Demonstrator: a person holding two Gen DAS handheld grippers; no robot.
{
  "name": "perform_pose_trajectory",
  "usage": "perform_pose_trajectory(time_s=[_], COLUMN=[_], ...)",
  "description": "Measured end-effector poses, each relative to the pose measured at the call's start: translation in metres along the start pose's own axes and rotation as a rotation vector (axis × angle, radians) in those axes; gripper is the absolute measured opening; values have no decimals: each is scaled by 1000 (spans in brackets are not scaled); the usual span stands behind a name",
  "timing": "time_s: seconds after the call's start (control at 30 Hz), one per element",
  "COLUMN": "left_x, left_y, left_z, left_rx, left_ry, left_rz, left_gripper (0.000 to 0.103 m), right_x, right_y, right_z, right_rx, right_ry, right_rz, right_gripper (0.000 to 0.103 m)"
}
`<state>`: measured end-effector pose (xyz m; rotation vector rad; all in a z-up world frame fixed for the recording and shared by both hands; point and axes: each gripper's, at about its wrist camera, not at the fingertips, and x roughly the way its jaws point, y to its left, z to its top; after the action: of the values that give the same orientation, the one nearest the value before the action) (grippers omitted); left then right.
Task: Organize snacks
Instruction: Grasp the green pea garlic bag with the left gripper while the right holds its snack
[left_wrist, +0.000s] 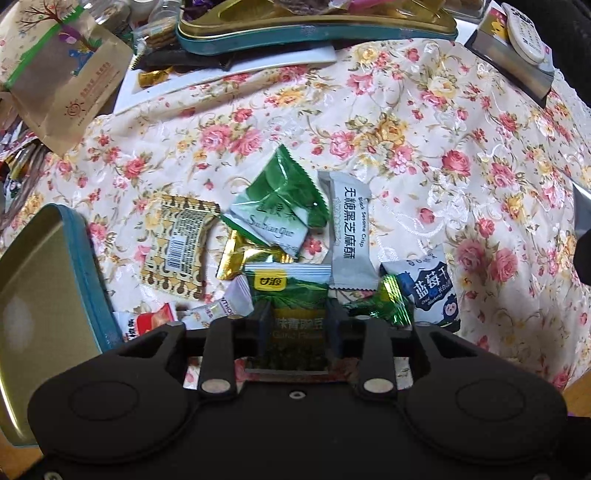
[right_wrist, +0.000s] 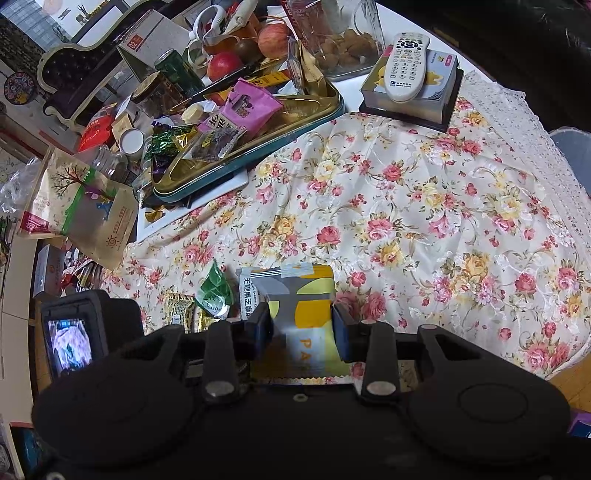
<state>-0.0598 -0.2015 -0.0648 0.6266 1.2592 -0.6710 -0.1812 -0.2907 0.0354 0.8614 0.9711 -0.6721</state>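
Left claw (left_wrist: 295, 325) clamped on green pea packet (left_wrist: 290, 295), yellow logo, silver top edge, at desk's near edge. Right claw (right_wrist: 301, 328) grips yellow-grey packet (right_wrist: 295, 295) there beside grey sesame crisp (right_wrist: 248, 295).

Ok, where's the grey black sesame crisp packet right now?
In the left wrist view the black sesame crisp packet lies mid-pile on the floral cloth, right of the green tea packet and left of the blueberry packet.

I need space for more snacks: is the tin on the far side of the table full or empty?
Partly full. The tin holds several packets; bare gold bottom shows at its near end.
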Motion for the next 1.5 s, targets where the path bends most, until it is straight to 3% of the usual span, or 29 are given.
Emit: perform_pose_trajectory(time_s=[0.2,0.43,0.5,0.57,0.67,0.83,0.97,1.33,1.5], left_x=[4,6,3,-2,-9,-14,0,8,11], left_y=[-8,-19,-11,1,9,14,14,-3,-1], left_z=[0,-4,-2,1,3,2,-1,-5,-3], left_rx=[21,37,-1,-59,-69,-66,-67,-31,-67], left_ry=[-5,-27,-24,-18,-8,-63,-9,2,29], left_rz=[8,48,20,-71,-202,-78,-95,-59,-99], left_gripper=[56,59,56,47,45,45,46,54,52], right_x=[-1,-1,-1,-2,-4,-4,-4,0,2], right_y=[0,-2,-3,-4,-4,-3,-1,-3,-4], right_z=[-1,-2,-1,0,1,0,-1,-1,0], right_rx=[-1,2,8,12,18,14,6,3,2], right_ry=[1,3,1,-4,-9,-7,-2,9,10], right_rz=[8,3,2,2,4,14,20,16,5], right_gripper=[38,38,38,38,38,38,38,38,38])
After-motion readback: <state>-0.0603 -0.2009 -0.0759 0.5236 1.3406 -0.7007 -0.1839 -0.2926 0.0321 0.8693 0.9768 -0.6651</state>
